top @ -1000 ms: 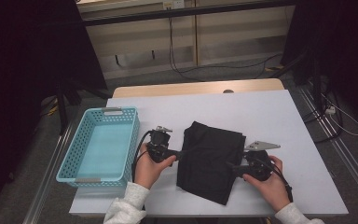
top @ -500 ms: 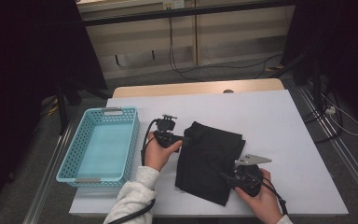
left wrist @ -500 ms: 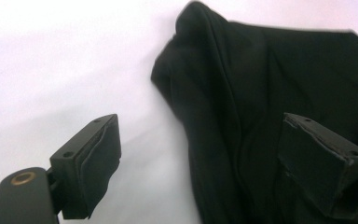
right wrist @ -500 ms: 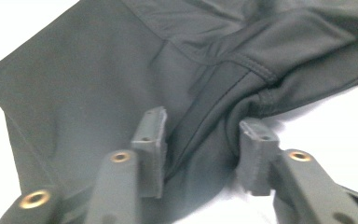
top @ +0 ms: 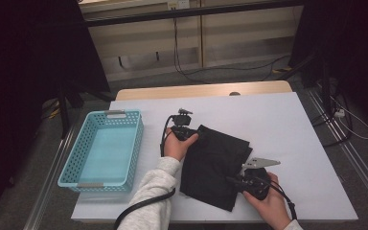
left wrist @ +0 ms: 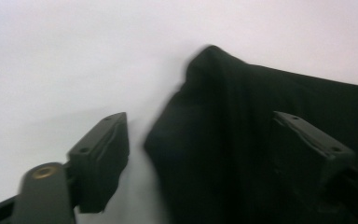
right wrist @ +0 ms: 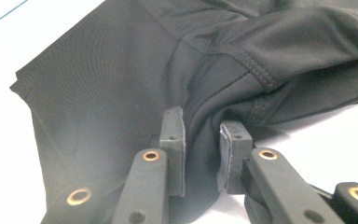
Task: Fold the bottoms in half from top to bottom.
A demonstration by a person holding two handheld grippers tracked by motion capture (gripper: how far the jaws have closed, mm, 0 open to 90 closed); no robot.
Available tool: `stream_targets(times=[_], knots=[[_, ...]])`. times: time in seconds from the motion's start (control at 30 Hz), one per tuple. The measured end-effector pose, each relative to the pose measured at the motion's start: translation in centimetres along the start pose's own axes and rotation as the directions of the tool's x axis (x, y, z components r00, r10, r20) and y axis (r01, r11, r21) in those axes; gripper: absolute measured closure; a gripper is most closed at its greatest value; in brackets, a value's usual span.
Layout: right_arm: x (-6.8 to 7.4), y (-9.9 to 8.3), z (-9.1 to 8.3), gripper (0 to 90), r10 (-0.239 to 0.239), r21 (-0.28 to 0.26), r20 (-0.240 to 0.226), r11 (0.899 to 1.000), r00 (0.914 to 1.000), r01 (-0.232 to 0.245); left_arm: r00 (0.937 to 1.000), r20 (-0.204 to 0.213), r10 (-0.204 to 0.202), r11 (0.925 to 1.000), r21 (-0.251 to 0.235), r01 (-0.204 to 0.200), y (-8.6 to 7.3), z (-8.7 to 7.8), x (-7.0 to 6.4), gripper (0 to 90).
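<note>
Folded black stretch-fabric garment [top: 215, 163]: upper-left corner between wide-spread jaws of left gripper [top: 195, 135]; lower-right fold pinched by right gripper [top: 235, 181].

The high view is dim and slightly grainy, with near-black corners at ten and two o'clock. The white table [top: 287, 124] is the brightest area, evenly lit from above, with no glare and only soft, faint shadows. The black cloth [top: 213, 165] reads as a flat dark shape with little fold detail. The left gripper view is soft and motion-blurred, the cloth's edge smeared against a pale, washed-out table. The right gripper view is brighter and sharp at centre, showing stitching; the table at ten o'clock is overexposed.
</note>
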State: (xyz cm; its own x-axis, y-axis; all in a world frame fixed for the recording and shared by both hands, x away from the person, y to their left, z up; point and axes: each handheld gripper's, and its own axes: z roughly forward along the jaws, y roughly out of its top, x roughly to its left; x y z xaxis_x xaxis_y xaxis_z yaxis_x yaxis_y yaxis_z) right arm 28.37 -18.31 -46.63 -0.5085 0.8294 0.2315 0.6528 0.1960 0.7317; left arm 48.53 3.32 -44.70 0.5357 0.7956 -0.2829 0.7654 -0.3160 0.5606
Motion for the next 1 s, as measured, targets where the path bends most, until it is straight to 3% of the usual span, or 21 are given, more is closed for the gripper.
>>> stream_targets(times=[0.07,0.13,0.17,0.2,0.37,0.5,0.57,0.63,0.73,0.87,0.93,1.0], knots=[[0.0,0.0,0.0,75.4,-0.003,0.002,-0.004,1.000,1.0000,0.003,0.9983,-0.045,0.036,0.9994,0.003,-0.036,0.0,0.1,-0.4,33.1],[-0.1,0.0,0.0,75.4,-0.007,0.001,-0.007,1.000,1.0000,0.007,0.9986,-0.048,0.025,0.9997,0.009,-0.024,0.0,-0.1,-0.2,45.5],[-0.1,0.1,0.0,75.4,-0.007,0.003,-0.010,1.000,0.9999,0.007,1.0000,-0.006,0.000,0.9998,0.019,0.000,0.0,-0.1,-0.1,59.3],[-0.1,0.1,0.0,75.4,-0.007,0.005,-0.011,1.000,0.9999,0.007,0.9999,0.011,0.000,0.9998,0.019,0.000,-0.1,-0.1,0.0,65.2],[-0.1,0.3,0.1,75.4,-0.015,0.014,-0.015,1.000,0.9998,0.015,0.9984,0.056,0.005,0.9996,0.028,-0.007,-0.1,-0.1,0.5,76.8],[-0.2,0.7,0.3,75.4,-0.022,0.018,-0.023,1.000,0.9995,0.022,0.9992,0.035,-0.019,0.9998,0.006,0.018,0.0,-0.7,0.9,79.9],[-0.3,1.0,0.5,73.7,-0.028,0.006,-0.008,1.000,0.9996,0.028,0.9992,0.010,-0.038,0.9990,-0.024,0.038,0.1,-1.7,1.7,80.6],[-0.5,1.3,0.7,65.9,-0.027,-0.016,0.030,0.999,0.9992,0.028,0.9981,-0.014,-0.059,0.9975,-0.040,0.059,0.0,-2.6,2.6,80.6],[-0.4,1.5,0.8,54.0,-0.005,-0.035,0.051,0.999,0.9987,0.006,0.9947,-0.064,-0.080,0.9950,-0.065,0.076,-0.6,-3.9,4.0,80.6],[0.6,1.4,0.8,40.4,0.015,-0.044,0.015,0.999,0.9998,-0.014,0.9902,-0.085,-0.111,0.9918,-0.073,0.105,-1.4,-4.9,5.2,80.6],[1.3,1.4,1.2,35.5,-0.003,-0.034,0.010,0.999,0.9999,0.003,0.9889,-0.083,-0.123,0.9902,-0.076,0.117,-1.7,-5.1,5.3,80.5],[1.8,1.3,1.9,34.1,-0.041,0.003,0.065,0.999,0.9971,0.041,0.9884,-0.088,-0.124,0.9900,-0.079,0.117,-1.9,-5.3,5.3,80.5]])
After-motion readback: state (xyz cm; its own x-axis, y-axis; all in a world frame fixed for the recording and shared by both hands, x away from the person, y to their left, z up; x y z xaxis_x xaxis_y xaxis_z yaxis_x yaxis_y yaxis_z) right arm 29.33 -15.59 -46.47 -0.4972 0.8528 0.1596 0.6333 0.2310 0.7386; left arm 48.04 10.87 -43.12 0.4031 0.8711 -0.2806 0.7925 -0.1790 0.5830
